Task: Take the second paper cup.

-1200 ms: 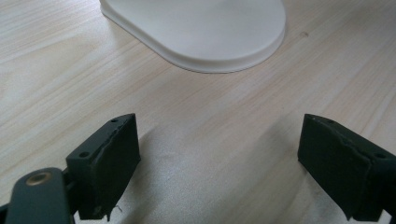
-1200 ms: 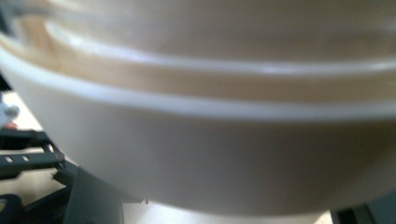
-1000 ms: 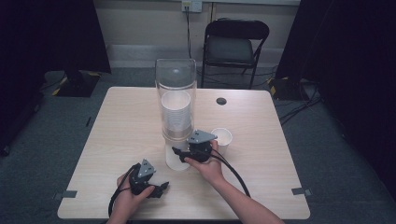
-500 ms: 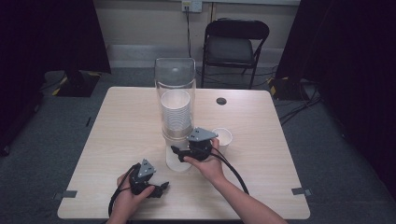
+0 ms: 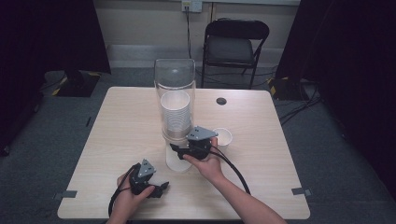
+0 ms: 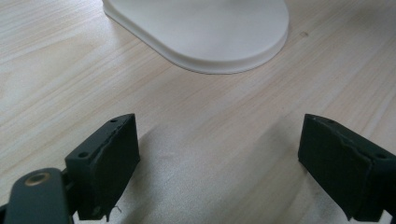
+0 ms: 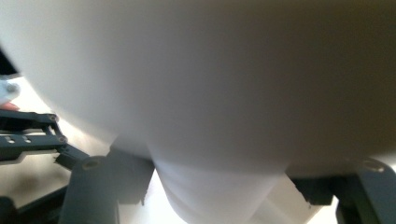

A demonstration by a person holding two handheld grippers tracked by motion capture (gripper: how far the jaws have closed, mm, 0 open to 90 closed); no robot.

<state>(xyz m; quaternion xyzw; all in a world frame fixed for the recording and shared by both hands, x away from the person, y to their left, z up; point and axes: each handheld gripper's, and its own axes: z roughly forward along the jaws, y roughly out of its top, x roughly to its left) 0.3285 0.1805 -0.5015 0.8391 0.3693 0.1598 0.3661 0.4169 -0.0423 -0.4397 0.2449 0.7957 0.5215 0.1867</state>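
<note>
One dispenser (image 5: 175, 105) and one loose cup (image 5: 222, 137) stand on the counter (image 5: 116, 126); left claw (image 6: 219, 158) spread, right claw (image 7: 219, 186) pinching a second cup (image 7: 219, 198).

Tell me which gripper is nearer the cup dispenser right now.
Right. The right gripper is up against the cup dispenser at its bottom, jaws either side of a cup there. The left gripper rests on the table, short of the dispenser's white base.

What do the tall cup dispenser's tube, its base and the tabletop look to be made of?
Tube: clear, glossy plastic by the look; the stacked cups show through it. Base: smooth, off-white, matte, with a rounded moulded edge, probably plastic. Tabletop: pale wood grain, even and flat, so perhaps laminate.
</note>
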